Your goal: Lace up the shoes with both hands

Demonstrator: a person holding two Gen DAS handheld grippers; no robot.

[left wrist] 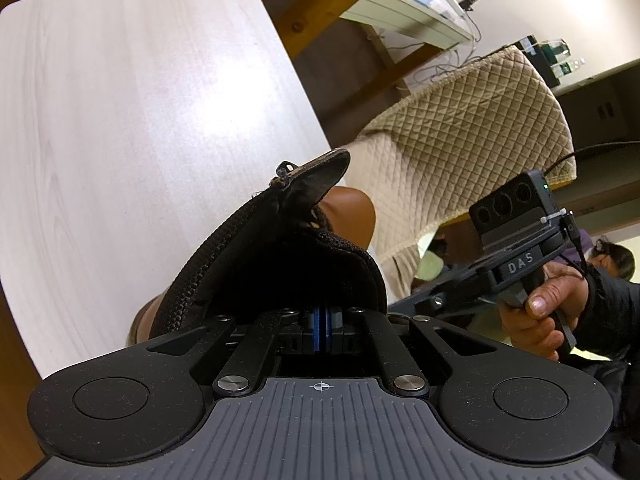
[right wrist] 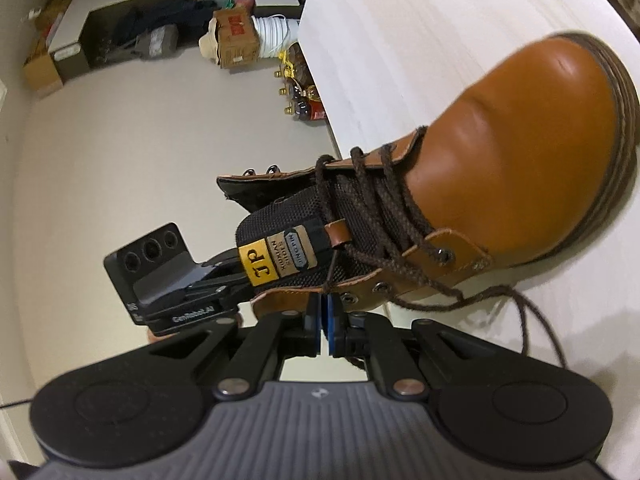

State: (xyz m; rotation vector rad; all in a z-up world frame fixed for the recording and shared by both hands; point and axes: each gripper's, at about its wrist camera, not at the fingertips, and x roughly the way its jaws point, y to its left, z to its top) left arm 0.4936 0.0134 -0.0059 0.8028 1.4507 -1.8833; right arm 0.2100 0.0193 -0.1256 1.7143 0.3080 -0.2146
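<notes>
Yellow tongue label [right wrist: 259, 263] reads "JP"; boot [right wrist: 520, 168] tan.

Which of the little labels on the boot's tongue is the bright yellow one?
The label nearest the tongue's top edge, marked "JP". The two beside it, toward the laces, are tan and grey-green.

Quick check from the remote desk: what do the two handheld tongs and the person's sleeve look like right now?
Both tongs are matte black with round side hubs, a ribbed grey top plate and blue-padded fingertips: left tongs, right tongs. The right unit's three-lens camera block has a green light, a white zip tie, a black cable and a "DAS" label. The hand gripping it emerges from a dark sleeve.
</notes>
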